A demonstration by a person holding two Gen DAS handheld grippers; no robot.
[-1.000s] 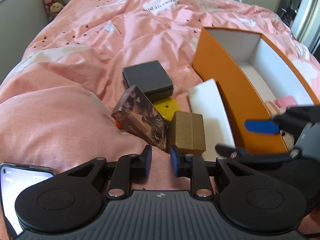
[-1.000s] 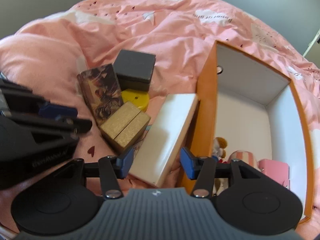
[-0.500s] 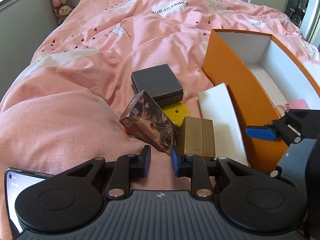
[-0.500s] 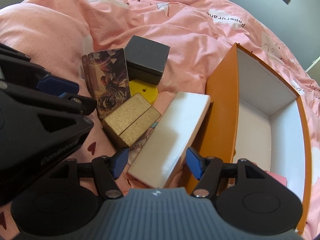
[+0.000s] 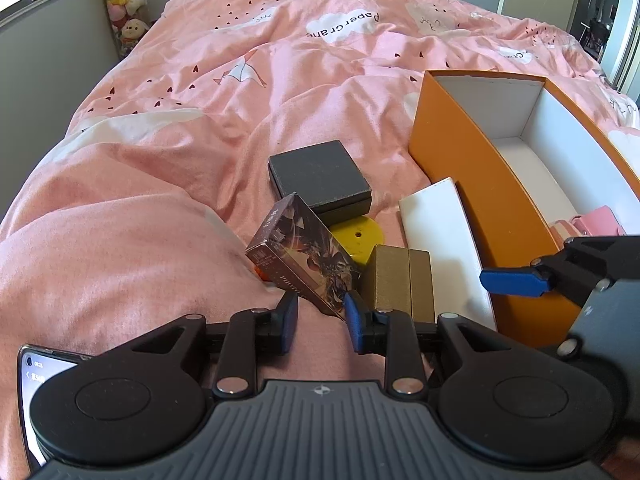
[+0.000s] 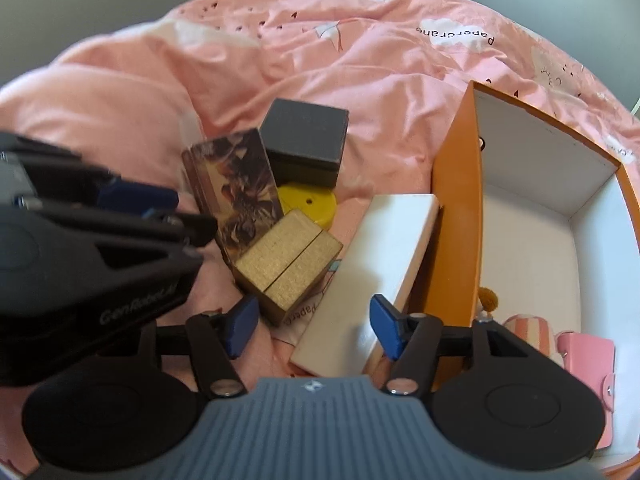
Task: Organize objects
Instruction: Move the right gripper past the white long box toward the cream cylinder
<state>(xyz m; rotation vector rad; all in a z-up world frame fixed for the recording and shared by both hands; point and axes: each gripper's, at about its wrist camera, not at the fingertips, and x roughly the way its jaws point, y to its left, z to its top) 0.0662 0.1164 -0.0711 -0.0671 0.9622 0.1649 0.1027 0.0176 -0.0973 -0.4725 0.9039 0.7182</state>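
Two tongs are hanging open over the loose boxes lying mid-bed beside the orange box [image 5: 452, 168], the right tongs [image 6: 314, 326] having just been narrowing around the white box [image 6: 372, 276], the left tongs [image 5: 318, 320] widening empty near the patterned box [image 5: 304, 256]; squaring the pads on the white box's long edges should be preventing slip.

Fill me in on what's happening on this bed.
A person with a gripper in each hand is tidying small boxes into an orange box. Both grippers are empty. The left gripper, jaws just opening, hangs near the patterned box. The right gripper, jaws just narrowing, hangs over the white box leaning on the orange wall. A pink wallet is already inside.
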